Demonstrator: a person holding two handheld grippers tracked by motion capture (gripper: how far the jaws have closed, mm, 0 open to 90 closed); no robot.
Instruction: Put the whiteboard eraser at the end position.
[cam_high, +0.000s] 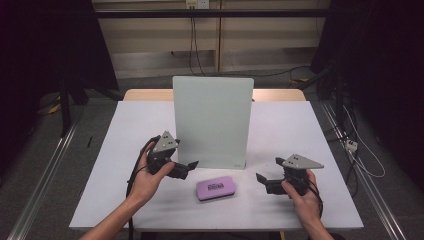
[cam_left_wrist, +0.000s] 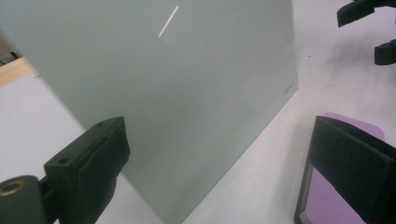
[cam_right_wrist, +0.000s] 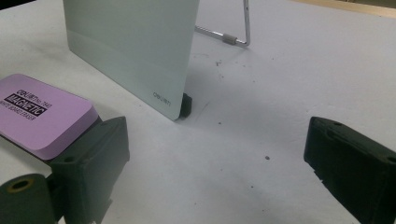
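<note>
The purple eraser (cam_right_wrist: 39, 114) reads "MAGNETIC", with "deli" above; the glass board's (cam_right_wrist: 130, 46) corner says "deli" too.

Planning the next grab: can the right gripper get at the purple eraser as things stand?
Probably yes. The right gripper is open and empty, pointing toward the purple eraser, which lies flat on the table with bare surface between them. The upright board stands behind the eraser, off that path.

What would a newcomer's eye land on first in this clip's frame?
First the pale green board standing upright at the middle of the white table, propped from behind by a wire stand. Next the purple eraser lying flat in front of it. The left gripper and right gripper flank the eraser, both open and holding nothing.
</note>
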